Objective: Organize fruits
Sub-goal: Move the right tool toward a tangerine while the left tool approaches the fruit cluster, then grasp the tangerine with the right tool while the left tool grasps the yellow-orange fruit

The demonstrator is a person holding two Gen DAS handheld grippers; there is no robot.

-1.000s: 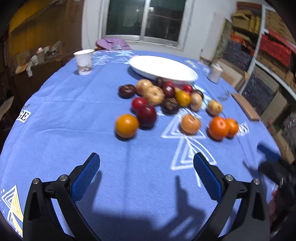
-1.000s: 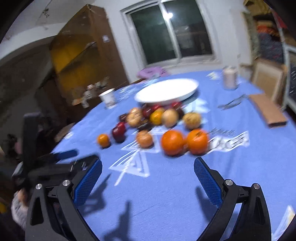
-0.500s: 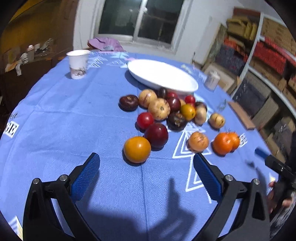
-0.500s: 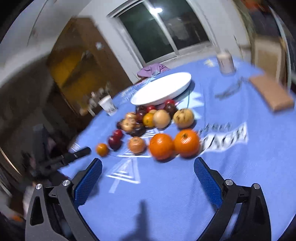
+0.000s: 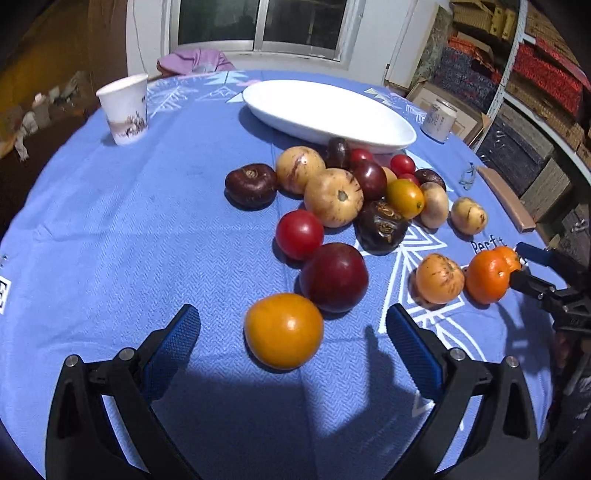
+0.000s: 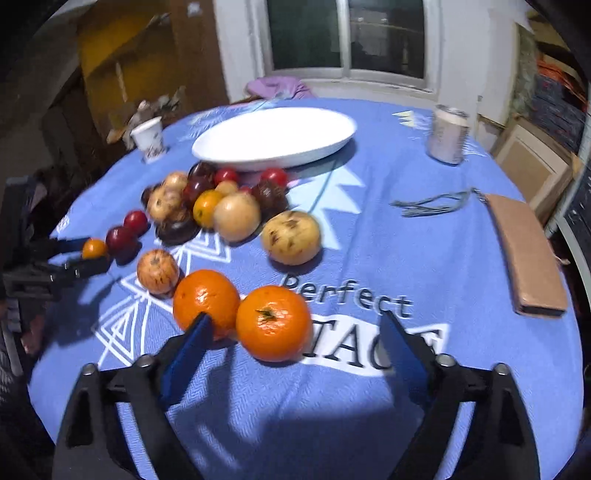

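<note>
L view: left gripper (image 5: pixel 291 328) jaws apart around yellow tomato (image 5: pixel 283 330), not touching. R view only: right gripper (image 6: pixel 295 332) jaws closing around near tangerine (image 6: pixel 273 322), no contact.

A cluttered home storeroom: a round table under a blue cloth (image 5: pixel 110 229), stacked cardboard boxes (image 5: pixel 524 173) on shelves, a dark window (image 6: pixel 351 33).

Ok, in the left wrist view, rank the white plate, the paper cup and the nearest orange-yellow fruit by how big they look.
1. white plate, clearly largest
2. orange-yellow fruit, though nearness to the camera inflates it
3. paper cup, which stands farther away, so its rank against the fruit is unsure
</note>
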